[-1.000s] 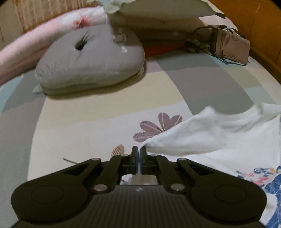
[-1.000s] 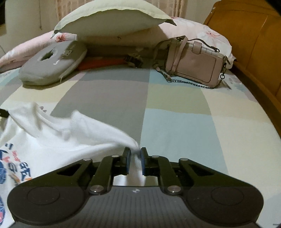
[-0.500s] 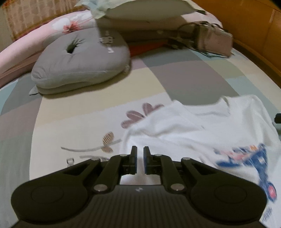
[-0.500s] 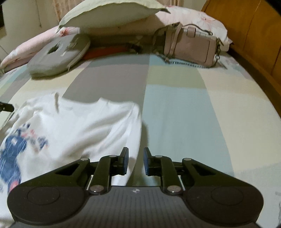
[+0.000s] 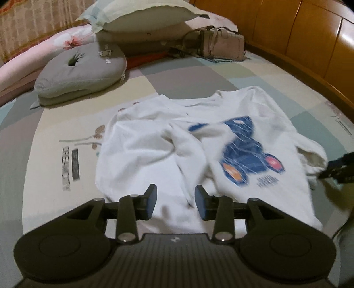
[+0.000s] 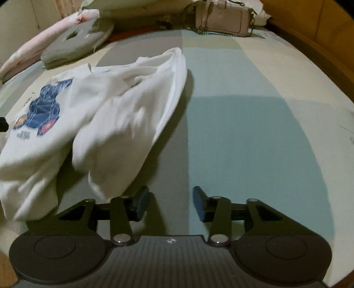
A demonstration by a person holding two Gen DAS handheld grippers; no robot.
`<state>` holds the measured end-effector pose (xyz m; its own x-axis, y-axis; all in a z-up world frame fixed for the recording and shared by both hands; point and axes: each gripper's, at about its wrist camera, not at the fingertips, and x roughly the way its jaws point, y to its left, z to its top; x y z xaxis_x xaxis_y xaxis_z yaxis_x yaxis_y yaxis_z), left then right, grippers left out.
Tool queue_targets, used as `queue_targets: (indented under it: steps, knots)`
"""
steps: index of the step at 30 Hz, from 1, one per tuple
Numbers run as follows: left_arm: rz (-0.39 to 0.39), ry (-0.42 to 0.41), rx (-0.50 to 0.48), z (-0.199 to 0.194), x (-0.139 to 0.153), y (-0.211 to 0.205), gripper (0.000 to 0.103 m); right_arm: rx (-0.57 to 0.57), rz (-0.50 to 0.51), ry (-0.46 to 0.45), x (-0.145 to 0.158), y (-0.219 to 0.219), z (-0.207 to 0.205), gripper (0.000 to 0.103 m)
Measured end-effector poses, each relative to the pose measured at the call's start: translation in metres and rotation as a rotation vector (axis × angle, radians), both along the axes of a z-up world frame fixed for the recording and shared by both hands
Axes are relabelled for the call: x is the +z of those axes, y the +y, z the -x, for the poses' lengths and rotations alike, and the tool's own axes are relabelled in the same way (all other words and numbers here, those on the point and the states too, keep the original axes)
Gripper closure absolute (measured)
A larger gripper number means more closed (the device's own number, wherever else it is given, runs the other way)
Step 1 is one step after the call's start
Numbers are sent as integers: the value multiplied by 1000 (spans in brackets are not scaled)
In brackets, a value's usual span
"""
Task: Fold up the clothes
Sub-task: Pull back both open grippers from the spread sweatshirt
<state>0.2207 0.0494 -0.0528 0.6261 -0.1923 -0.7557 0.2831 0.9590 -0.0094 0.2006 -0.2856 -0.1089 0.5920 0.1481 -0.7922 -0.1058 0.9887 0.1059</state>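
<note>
A white T-shirt (image 5: 154, 150) with a blue print lies rumpled on the bed, print side up. It also shows in the right wrist view (image 6: 115, 110), left of centre. My left gripper (image 5: 176, 205) is open and empty over the shirt's near edge. My right gripper (image 6: 170, 203) is open and empty over the bare sheet, just right of the shirt. The right gripper's tip shows at the right edge of the left wrist view (image 5: 338, 168).
A grey cushion (image 5: 81, 71) with a hole lies at the back left. A beige handbag (image 5: 221, 44) and pillows (image 5: 141, 15) lie at the head of the bed. A wooden bed frame (image 5: 309, 44) runs along the right. The patchwork sheet (image 6: 243, 121) lies right of the shirt.
Both grippers let go of the shirt, opened and pulled back. The shirt dropped onto the bed and now lies spread with its print showing.
</note>
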Motion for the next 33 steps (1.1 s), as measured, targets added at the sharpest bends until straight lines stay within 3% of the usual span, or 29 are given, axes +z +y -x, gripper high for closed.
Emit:
queue_targets:
  steps: [4,7,16,19,24,28,33]
  knots:
    - [58,16,49,24,-5,-2,63,-14,-6,-26,-7,11,14,15]
    - [107,32,85,38,-8,-1,63,-7,26,-29,-12,22,17,0]
    - [236,101,69,70,-21,-20,63,-2,50,-8,-13,30,18,0]
    - [256,122,56,74,-26,-27,63,-9,8,-10,-8,30,30,0]
    - [227,106,9,78,-28,-43,63,13,-91,-22,0,32,50,0]
    - [188,74,-16,79,-27,-55,64,39,-108,-39,9,42,62,0]
    - [123,44,6,75,-36,-63,74,74,-80,-63,18,55,70,0]
